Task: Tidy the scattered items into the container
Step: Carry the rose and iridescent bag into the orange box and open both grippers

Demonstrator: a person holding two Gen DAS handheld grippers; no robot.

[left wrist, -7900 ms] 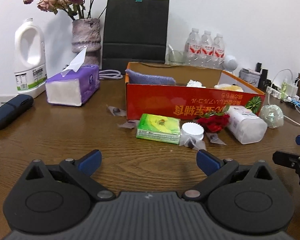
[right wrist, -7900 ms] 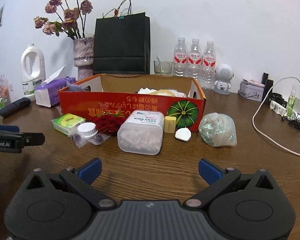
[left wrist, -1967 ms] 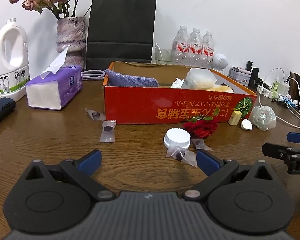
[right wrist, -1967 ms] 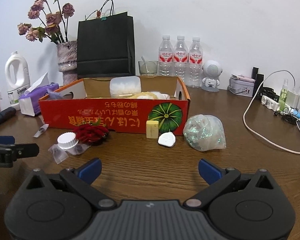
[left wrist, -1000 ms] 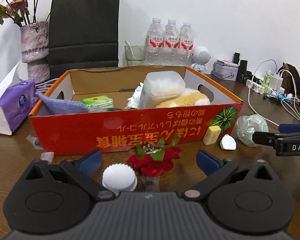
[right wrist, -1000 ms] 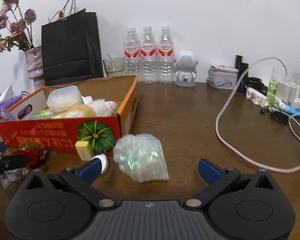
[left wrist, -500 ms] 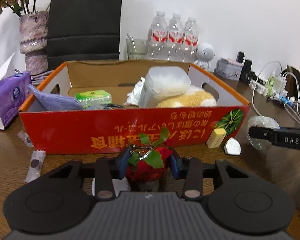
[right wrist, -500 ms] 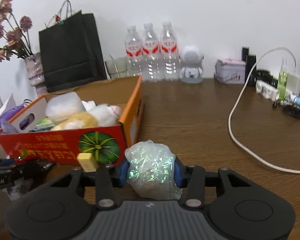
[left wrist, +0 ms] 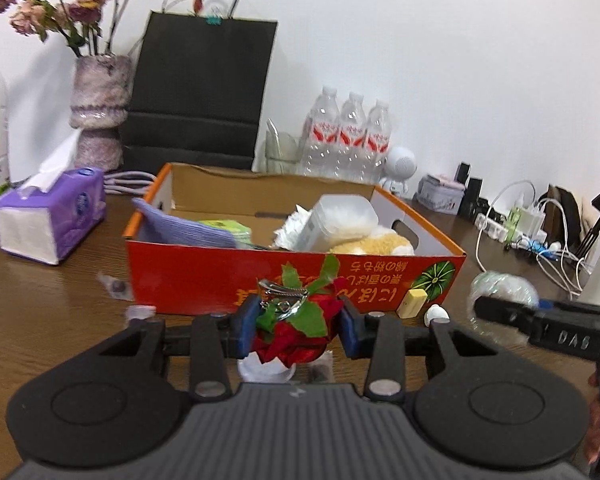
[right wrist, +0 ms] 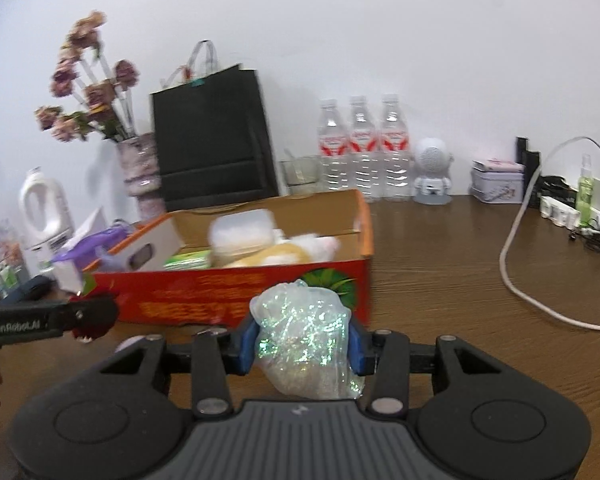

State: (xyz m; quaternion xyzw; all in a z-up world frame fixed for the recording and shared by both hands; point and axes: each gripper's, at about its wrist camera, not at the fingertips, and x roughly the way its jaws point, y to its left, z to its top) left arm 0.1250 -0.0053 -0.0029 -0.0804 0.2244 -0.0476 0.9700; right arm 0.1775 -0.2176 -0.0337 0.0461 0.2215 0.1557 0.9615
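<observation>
The red cardboard box [left wrist: 204, 276] stands open on the wooden table and holds a plastic tub [left wrist: 340, 216], a plush toy, a purple cloth and a green pack. My left gripper [left wrist: 296, 322] is shut on a red flower with green leaves [left wrist: 296, 332], lifted in front of the box. My right gripper [right wrist: 302, 344] is shut on a glittery plastic bag [right wrist: 304, 336], raised in front of the box's right corner [right wrist: 360, 280]. A yellow block [left wrist: 412, 302], a white piece [left wrist: 436, 314], a white cap [left wrist: 260, 368] and small sachets [left wrist: 116, 286] lie on the table.
A purple tissue box [left wrist: 48, 216], a vase of dried flowers [left wrist: 98, 112], a black paper bag [left wrist: 200, 92], three water bottles [left wrist: 348, 136], a white jug and a small robot figure stand behind the box. Cables and a power strip [right wrist: 560, 208] lie at the right.
Both grippers have risen off the table with their loads: the left with the red flower, the right with the glittery bag. The box now sits lower in both views.
</observation>
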